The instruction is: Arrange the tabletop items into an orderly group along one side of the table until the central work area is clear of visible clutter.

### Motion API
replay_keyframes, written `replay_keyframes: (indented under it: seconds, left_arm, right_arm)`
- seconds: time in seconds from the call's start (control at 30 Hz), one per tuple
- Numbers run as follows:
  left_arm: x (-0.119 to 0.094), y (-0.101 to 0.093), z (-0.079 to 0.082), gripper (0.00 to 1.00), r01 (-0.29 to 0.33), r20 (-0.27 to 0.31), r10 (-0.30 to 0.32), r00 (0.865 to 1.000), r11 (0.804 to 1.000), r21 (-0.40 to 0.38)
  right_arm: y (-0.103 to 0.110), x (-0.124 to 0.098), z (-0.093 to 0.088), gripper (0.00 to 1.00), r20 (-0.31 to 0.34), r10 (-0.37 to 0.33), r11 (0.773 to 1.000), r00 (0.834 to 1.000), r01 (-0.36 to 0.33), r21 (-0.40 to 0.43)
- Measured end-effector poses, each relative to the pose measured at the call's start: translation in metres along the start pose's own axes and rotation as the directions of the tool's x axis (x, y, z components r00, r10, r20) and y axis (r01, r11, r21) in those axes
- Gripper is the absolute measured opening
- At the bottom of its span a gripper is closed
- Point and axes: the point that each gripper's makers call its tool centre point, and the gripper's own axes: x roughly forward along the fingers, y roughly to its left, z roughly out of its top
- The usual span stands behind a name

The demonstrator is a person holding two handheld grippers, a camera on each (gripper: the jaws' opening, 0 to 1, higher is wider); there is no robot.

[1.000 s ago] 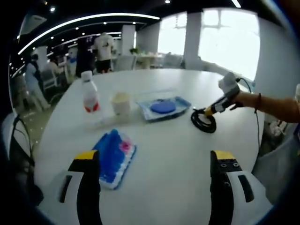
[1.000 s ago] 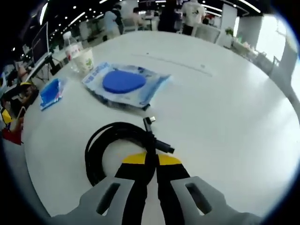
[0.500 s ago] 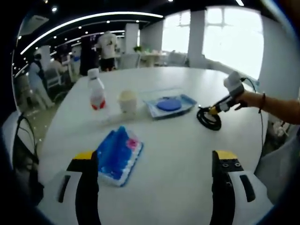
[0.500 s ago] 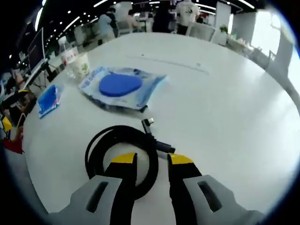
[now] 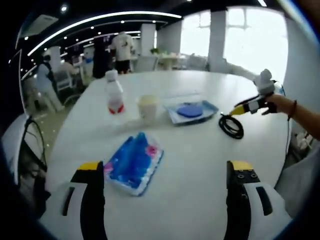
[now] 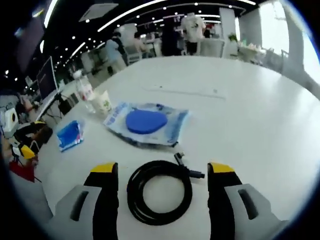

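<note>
My right gripper (image 6: pixel 162 175) has its jaws wide apart, the black coiled cable (image 6: pixel 160 191) lying free on the counter (image 6: pixel 250 110) between them. It looks light and floppy; I'd pinch the rim. My left gripper (image 5: pixel 162 172) also stands open, the soft blue packet (image 5: pixel 134 162) just ahead. Farther off: the crinkly pouch (image 6: pixel 147 124), paper cup (image 5: pixel 148 107) and tippy bottle (image 5: pixel 115 92).

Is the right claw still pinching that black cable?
No, the right claw is open, its jaws spread wide either side of the coiled black cable lying on the table.
</note>
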Motion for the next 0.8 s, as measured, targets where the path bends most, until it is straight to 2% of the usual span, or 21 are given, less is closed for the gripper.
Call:
replay_keyframes:
  seconds: [0.07,0.2,0.37,0.5,0.8]
  left_arm:
    - [-0.001,-0.001,0.003,0.99,0.011,0.022,-0.011,1.000,1.000,-0.013]
    - [-0.002,-0.001,0.003,0.99,0.014,0.020,-0.013,1.000,1.000,-0.013]
    - [-0.001,-0.002,0.002,0.99,0.021,0.017,-0.021,1.000,1.000,-0.023]
    - [-0.001,-0.004,0.000,0.99,0.023,-0.003,-0.023,1.000,1.000,0.006]
    - [-0.005,0.004,0.001,0.99,0.017,0.000,-0.017,1.000,1.000,-0.010]
  right_arm:
    - [0.016,0.001,0.011,0.81,0.044,0.044,0.999,0.998,-0.044,-0.003]
    - [0.047,0.003,0.025,0.87,0.089,0.117,0.993,0.989,-0.115,-0.023]
    - [0.080,0.009,0.034,0.93,0.110,0.187,0.982,0.976,-0.182,-0.053]
    - [0.104,0.016,0.039,0.99,0.125,0.239,0.969,0.963,-0.229,-0.090]
    - [0.142,0.030,0.045,0.99,0.142,0.320,0.945,0.937,-0.305,-0.117]
